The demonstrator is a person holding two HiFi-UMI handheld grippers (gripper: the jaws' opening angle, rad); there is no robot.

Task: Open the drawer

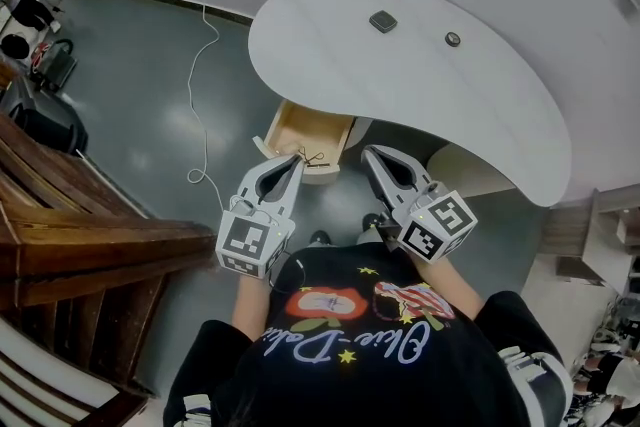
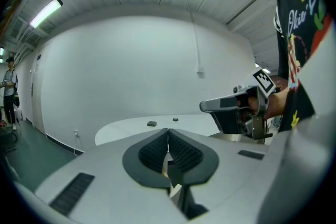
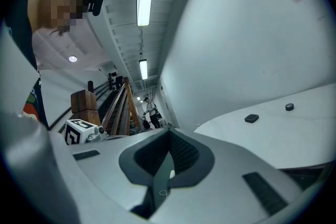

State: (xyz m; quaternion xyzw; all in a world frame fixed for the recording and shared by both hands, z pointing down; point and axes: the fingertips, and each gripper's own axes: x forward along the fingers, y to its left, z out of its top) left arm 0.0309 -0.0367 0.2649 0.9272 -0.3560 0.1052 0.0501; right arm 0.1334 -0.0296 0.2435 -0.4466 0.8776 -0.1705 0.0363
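A pale wooden drawer [image 1: 300, 130] stands pulled out from under the near edge of the curved white table [image 1: 400, 85]. A thin dark cord loop [image 1: 314, 158] lies at its front. My left gripper [image 1: 297, 158] is shut, its tips right at that front and cord; I cannot tell whether the cord is pinched. In the left gripper view the ribbed pads [image 2: 157, 152] meet, with a sliver of pale wood showing below them. My right gripper [image 1: 368, 153] hovers just right of the drawer, shut and holding nothing, with its pads [image 3: 181, 152] together.
A small dark square [image 1: 383, 21] and a round button [image 1: 453, 39] sit on the tabletop. A white cable [image 1: 203, 85] runs down across the grey floor at left. A wooden stair rail [image 1: 70, 235] stands at the left.
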